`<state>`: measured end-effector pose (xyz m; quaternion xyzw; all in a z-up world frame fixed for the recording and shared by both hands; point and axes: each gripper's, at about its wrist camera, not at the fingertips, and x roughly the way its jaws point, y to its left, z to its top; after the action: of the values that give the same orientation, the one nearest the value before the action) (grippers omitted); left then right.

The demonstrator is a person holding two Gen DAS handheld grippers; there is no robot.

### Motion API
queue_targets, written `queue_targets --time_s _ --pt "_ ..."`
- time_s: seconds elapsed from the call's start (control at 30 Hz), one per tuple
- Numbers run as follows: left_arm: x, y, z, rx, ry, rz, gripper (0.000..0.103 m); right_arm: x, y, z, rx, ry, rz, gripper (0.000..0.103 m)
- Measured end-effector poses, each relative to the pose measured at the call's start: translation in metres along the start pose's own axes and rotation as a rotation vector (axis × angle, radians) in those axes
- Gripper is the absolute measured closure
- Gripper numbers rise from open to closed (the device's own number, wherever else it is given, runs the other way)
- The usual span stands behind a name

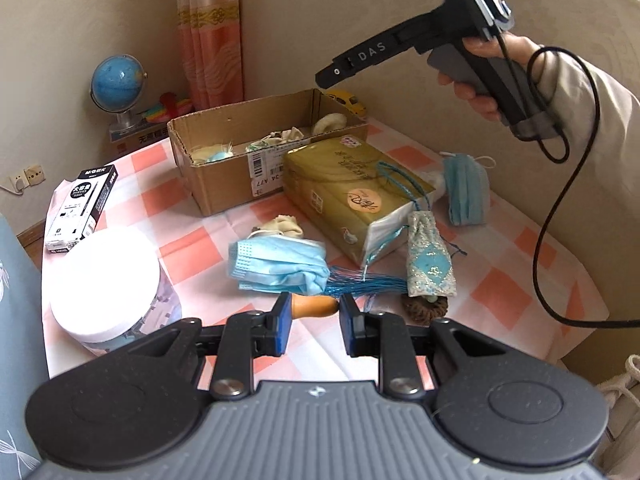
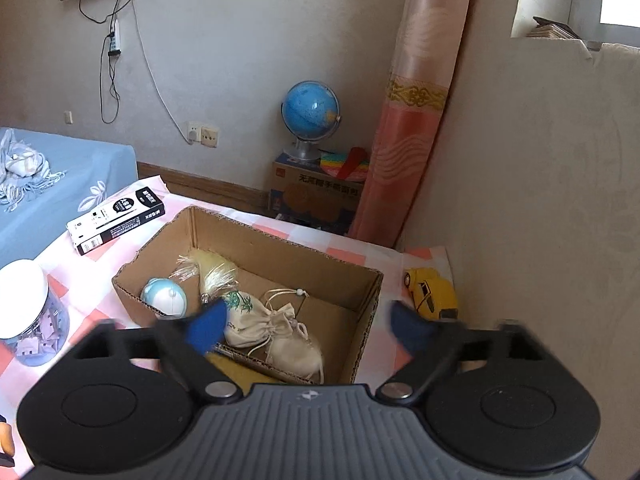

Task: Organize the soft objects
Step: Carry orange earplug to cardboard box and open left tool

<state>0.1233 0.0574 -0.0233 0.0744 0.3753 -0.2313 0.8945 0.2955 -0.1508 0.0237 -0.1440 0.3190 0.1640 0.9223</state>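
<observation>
A cardboard box stands at the back of the checked table; in the right wrist view the cardboard box holds cream pouches, a pale blue ball and a cream tassel. A crumpled blue face mask lies in front of my left gripper, which is open over an orange wooden piece. A blue brocade sachet with a tassel, a tissue pack and a second mask lie to the right. My right gripper is open and empty above the box.
A white-lidded jar and a black pen box sit at the table's left. A yellow toy car stands right of the box. A globe stands on a carton by the curtain. A sofa back rises at the right.
</observation>
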Motion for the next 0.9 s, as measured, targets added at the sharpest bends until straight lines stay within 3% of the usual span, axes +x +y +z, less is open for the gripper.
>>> queue_targets --time_s 0.03,0.5,0.63,0.9 --pt "0.000 0.000 0.001 0.002 -0.001 0.002 0.079 -0.001 0.000 -0.002 0.005 -0.006 0.002 0.000" --pt "0.015 0.012 0.035 0.015 0.000 0.016 0.079 -0.064 0.021 -0.072 0.122 0.063 0.044 0.000" --pt "0.023 0.017 0.055 0.032 -0.008 0.036 0.079 -0.083 0.029 -0.096 0.142 0.049 0.014 0.000" --pt "0.061 0.041 0.120 0.038 -0.018 0.120 0.079 -0.116 0.050 -0.136 0.108 0.037 0.044 0.000"
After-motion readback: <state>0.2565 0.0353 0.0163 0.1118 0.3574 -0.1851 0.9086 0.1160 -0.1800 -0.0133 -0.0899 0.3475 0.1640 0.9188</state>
